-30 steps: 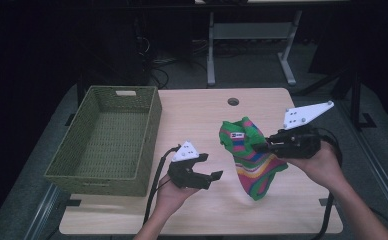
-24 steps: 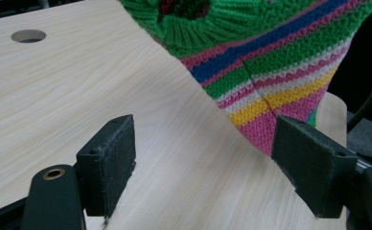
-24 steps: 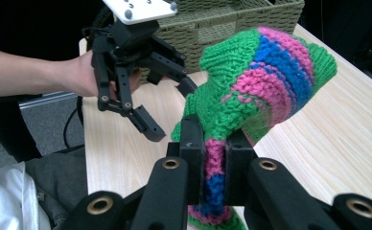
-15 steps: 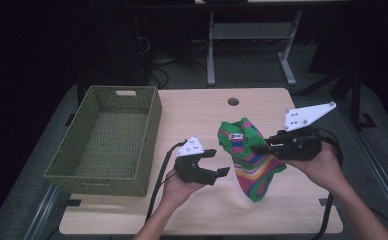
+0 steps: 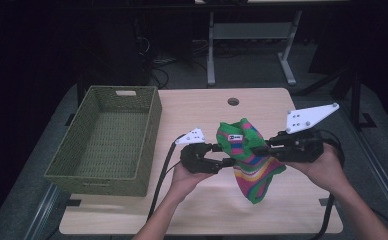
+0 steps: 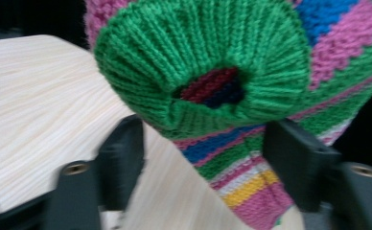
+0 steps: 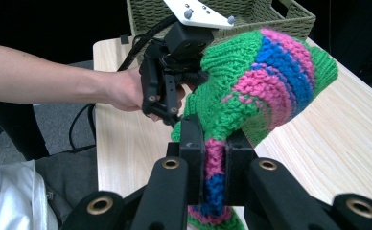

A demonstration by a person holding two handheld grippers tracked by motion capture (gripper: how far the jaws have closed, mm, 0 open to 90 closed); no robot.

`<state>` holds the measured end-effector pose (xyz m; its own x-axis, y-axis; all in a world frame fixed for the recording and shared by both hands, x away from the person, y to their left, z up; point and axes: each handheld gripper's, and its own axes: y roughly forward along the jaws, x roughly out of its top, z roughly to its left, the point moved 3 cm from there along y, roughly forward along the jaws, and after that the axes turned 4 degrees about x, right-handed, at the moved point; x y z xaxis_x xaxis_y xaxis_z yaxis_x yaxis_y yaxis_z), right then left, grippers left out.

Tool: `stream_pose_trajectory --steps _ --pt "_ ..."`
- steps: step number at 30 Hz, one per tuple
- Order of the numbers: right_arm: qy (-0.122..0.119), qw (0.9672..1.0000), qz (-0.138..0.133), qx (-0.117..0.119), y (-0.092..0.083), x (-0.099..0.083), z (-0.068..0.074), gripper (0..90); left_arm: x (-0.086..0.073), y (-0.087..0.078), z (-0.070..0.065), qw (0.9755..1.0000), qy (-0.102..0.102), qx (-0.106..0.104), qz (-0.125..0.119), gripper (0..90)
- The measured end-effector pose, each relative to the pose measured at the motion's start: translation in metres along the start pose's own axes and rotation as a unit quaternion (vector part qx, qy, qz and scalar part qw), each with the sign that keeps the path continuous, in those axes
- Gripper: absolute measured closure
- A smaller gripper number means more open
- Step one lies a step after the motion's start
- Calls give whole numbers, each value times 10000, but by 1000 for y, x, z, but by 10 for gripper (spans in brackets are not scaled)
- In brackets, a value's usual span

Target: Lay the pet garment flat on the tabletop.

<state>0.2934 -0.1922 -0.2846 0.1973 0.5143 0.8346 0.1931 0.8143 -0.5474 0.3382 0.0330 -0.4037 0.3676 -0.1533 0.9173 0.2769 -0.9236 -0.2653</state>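
Observation:
A knitted sock (image 5: pixel 247 150) with a green cuff and pink, blue and yellow stripes hangs above the wooden table (image 5: pixel 192 110). My right gripper (image 5: pixel 263 149) holds it from the right, jaws shut on a fold of the striped part (image 7: pixel 216 158). My left gripper (image 5: pixel 224 154) comes in from the left at the cuff. In the left gripper view the rolled green cuff (image 6: pixel 203 62) sits between its two black jaws, which have just been closing and stand apart on either side of it. From the right gripper view, the left gripper (image 7: pixel 169 86) is at the sock's (image 7: pixel 256 81) far edge.
A green woven basket (image 5: pixel 107 135), with nothing in it, stands on the left part of the table; its rim (image 7: pixel 289 17) is behind the sock in the right gripper view. A round hole (image 5: pixel 233 101) is in the tabletop at the back. Black cables trail off the front edge.
My left gripper has moved right to the sock, and its jaws now flank the green cuff and stand narrower. The right gripper and the sock have stayed put.

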Motion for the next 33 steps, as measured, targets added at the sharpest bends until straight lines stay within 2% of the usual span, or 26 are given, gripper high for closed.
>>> stream_pose_trajectory --steps 3,4,5,8,13,16,17,18,19,22,25,26,27,29,31,33 --pt "29 10000 -7 -2 0 -1 -1 818 -1 0 0 9999 63 -113 -16 524" --pt "28 10000 -7 -15 0 -2 -2 819 0 -1 0 9998 105 -150 -46 637" --pt "28 10000 -7 -15 0 -2 -2 819 0 -2 -1 9997 169 -177 -43 637" --pt "90 10000 -8 -40 0 -6 -4 819 1 -6 -4 9994 226 -225 -94 777" --pt "211 9998 -22 -47 2 -13 -6 818 1 -12 -6 9994 298 -156 5 820" --pt "355 9993 -82 -18 6 -22 -5 818 2 -22 -14 9989 421 -65 217 822" --pt "355 9993 -82 -18 6 -22 -5 818 2 -22 -14 9989 421 -65 217 822" --pt "408 9991 -127 12 8 -28 -3 818 2 -26 -18 9981 516 -4 324 822" --pt "408 9991 -127 12 8 -28 -3 818 2 -26 -18 9981 516 -4 324 822" --pt "453 9987 -211 42 10 -35 3 818 1 -37 -29 9968 622 25 509 821" --pt "505 9978 -403 111 12 -42 14 818 1 -45 -36 9952 717 31 668 821" --pt "606 9965 -544 165 14 -47 21 818 1 -51 -40 9944 692 -12 798 821" --pt "606 9965 -544 165 14 -47 21 818 1 -51 -40 9944 692 -12 798 821" --pt "743 9950 -642 206 21 -53 25 817 1 -55 -40 9925 617 -17 1050 821" --pt "929 9938 -559 234 37 -64 23 817 1 -56 -37 9910 574 26 1210 821" --pt "1010 9933 -508 256 43 -68 21 817 -2 -54 -29 9887 470 86 1419 820"
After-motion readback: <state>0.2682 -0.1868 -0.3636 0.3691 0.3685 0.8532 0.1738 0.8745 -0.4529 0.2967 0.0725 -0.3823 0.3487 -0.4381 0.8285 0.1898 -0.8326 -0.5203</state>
